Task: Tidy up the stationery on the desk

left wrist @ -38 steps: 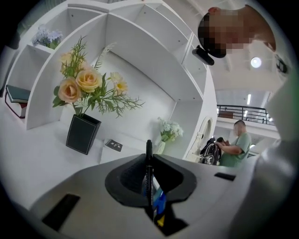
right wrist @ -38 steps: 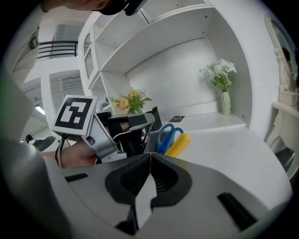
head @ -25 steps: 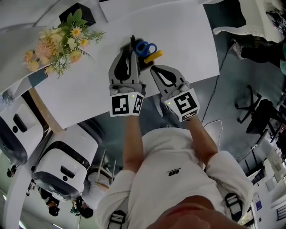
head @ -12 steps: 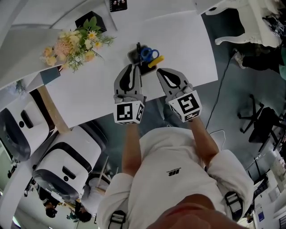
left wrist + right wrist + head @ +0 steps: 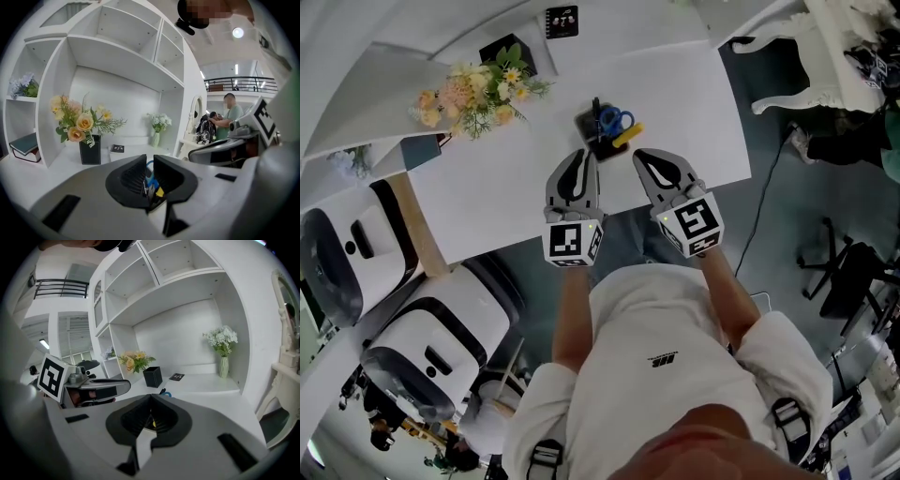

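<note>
A black pen holder (image 5: 594, 134) stands on the white desk (image 5: 487, 178). It holds blue-handled scissors (image 5: 614, 119), a yellow item (image 5: 629, 136) and a dark pen. My left gripper (image 5: 578, 157) hovers just short of the holder, on its near left, jaws together and empty. My right gripper (image 5: 643, 157) hangs on its near right, also shut and empty. In the left gripper view the scissors (image 5: 149, 165) and the yellow item (image 5: 160, 191) peek through the narrow slit of the left gripper (image 5: 149, 180). The right gripper (image 5: 151, 414) shows the scissors (image 5: 167, 393) just over its jaws.
A black vase of peach and yellow flowers (image 5: 480, 89) stands at the desk's far left, and a small black card (image 5: 562, 21) lies behind it. A white vase (image 5: 223, 366) sits on the far ledge. White-and-black chairs (image 5: 431, 352) stand under the desk's left end.
Both grippers have drawn back from the pen holder toward the desk's near edge. They flanked the holder a second ago; now they sit short of it, still shut.
</note>
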Demonstrator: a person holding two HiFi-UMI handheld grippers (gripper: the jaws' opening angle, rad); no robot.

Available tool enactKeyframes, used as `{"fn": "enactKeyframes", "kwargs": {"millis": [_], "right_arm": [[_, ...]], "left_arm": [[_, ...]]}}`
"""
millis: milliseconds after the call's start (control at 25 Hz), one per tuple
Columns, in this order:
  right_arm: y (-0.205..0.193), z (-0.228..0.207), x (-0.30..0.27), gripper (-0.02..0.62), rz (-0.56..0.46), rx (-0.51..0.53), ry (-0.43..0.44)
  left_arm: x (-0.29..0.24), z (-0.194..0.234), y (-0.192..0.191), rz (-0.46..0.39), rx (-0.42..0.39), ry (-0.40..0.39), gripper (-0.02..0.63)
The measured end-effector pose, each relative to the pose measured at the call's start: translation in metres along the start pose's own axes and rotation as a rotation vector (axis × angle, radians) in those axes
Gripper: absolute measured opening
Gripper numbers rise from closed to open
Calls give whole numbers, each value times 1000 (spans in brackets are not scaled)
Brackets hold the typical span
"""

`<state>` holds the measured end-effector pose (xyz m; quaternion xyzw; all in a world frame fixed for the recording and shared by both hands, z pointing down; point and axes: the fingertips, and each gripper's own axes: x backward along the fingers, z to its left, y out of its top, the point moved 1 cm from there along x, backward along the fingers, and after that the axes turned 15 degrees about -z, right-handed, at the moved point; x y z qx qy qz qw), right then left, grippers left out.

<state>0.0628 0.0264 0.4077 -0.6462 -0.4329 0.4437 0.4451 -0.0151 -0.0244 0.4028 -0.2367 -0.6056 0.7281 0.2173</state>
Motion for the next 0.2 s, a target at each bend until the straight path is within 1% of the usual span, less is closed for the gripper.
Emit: {"fn": "enactKeyframes", "kwargs": {"millis": [200], "right_arm": [[8,8,13,-3,-1,5,12]], "left_arm": [[18,-6,5,13,-6,9,0]]}}
